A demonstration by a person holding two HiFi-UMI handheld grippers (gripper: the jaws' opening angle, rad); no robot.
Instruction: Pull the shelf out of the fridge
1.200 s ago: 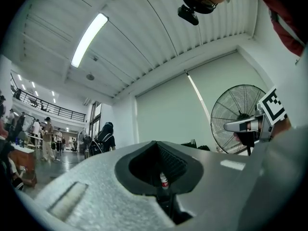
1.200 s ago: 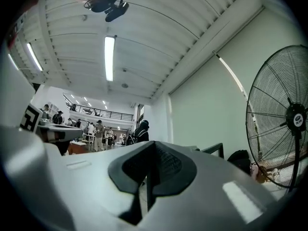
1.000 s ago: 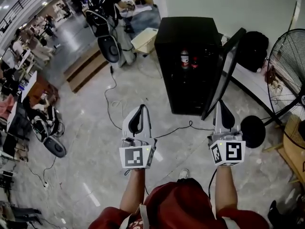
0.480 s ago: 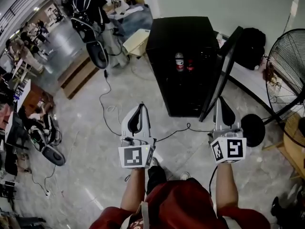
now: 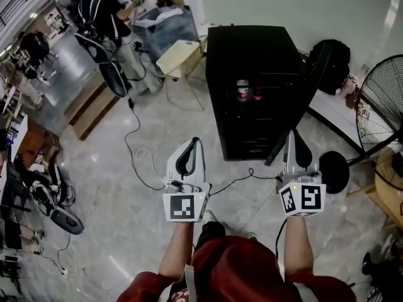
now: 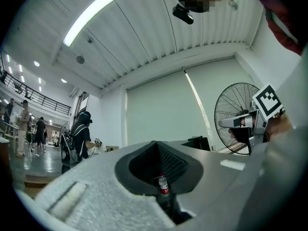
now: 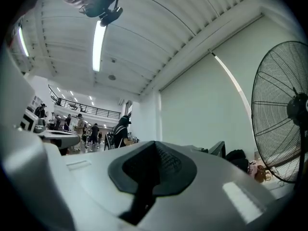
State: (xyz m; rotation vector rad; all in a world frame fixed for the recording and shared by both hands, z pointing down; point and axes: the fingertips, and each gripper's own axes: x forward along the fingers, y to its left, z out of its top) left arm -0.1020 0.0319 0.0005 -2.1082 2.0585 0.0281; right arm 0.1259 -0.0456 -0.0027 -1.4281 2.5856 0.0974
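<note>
Both tools, left tool (image 5: 191,145) and right tool (image 5: 293,135), are hovering with jaws together, holding nothing, well short of the open fridge (image 5: 252,61) ahead, its shelf (image 5: 247,104) presumably lying beyond reach.

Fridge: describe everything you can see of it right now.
The fridge is a black cabinet, upright on the floor near the pale wall. Its door stands open to the right, seen edge-on. Two bottles showing red stand inside, high up; the rest of the interior is too dark to read.
</note>
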